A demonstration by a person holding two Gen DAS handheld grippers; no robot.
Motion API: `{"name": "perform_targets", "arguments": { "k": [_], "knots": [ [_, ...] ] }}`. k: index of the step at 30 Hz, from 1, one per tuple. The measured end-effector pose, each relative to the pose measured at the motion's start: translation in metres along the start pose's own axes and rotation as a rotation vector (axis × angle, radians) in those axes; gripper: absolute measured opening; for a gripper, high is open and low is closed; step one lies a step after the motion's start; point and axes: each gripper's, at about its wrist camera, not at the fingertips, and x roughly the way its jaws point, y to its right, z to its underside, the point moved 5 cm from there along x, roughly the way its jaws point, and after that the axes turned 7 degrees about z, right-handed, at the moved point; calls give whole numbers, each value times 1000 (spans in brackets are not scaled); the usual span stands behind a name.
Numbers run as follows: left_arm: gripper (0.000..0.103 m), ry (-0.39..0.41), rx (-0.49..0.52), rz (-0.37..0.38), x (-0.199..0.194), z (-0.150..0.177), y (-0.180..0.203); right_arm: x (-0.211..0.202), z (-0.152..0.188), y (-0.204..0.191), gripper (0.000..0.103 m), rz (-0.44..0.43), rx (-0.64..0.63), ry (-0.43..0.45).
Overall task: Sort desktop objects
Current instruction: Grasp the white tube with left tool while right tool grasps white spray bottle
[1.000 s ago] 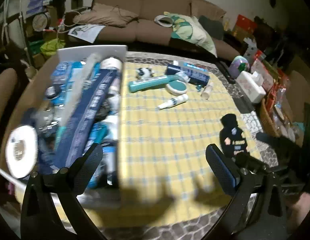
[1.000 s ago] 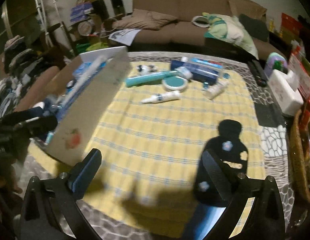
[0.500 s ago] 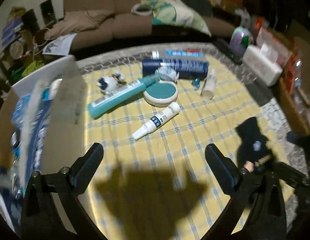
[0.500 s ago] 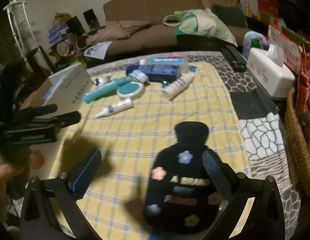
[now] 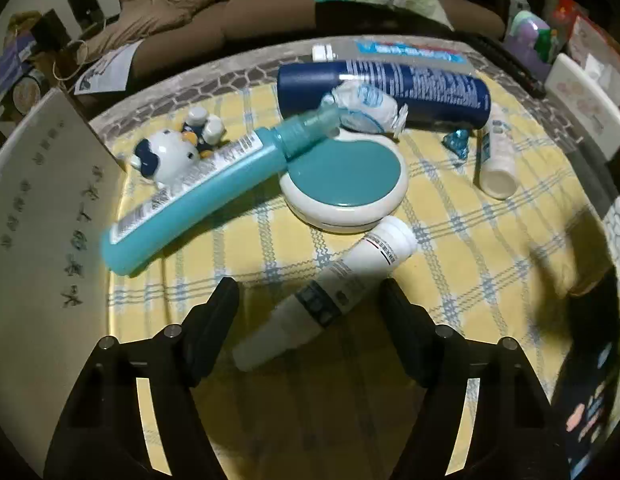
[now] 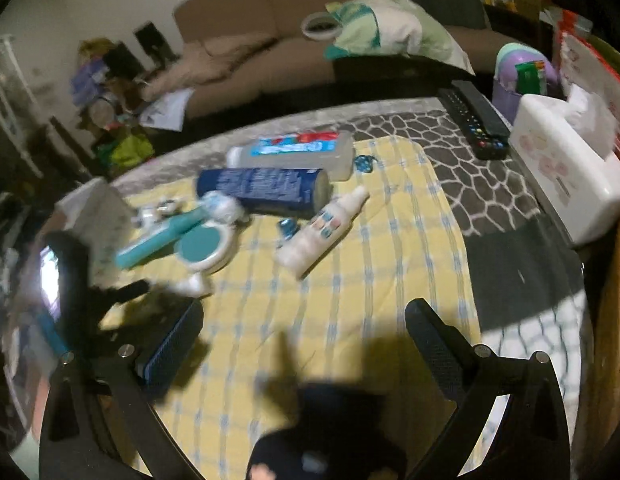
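Closing around the white tube (image 5: 329,296) without touching it, the left gripper (image 5: 308,300) hangs half open; the right gripper (image 6: 306,344) gapes wide, empty.

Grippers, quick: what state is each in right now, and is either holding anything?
Left gripper: open, jaws just been closing around the white tube, pads not yet on it.
Right gripper: open, holding nothing.
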Motion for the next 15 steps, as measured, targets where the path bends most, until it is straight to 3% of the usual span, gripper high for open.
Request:
{"name": "perform_targets", "arguments": {
  "k": [3, 7, 12, 15],
  "knots": [
    [61, 26, -5, 24, -1, 1, 1, 30, -19, -2, 103, 71, -11, -33],
    [45, 30, 23, 41, -4, 2, 7, 69, -33, 2, 103, 96, 53, -84],
    [32, 16, -16, 124, -9, 7, 10, 100, -33, -1, 103, 155, 58, -142],
    [26, 5, -63, 208, -17, 13, 8, 116, -22, -3, 96, 173, 14, -209]
  ]
}}
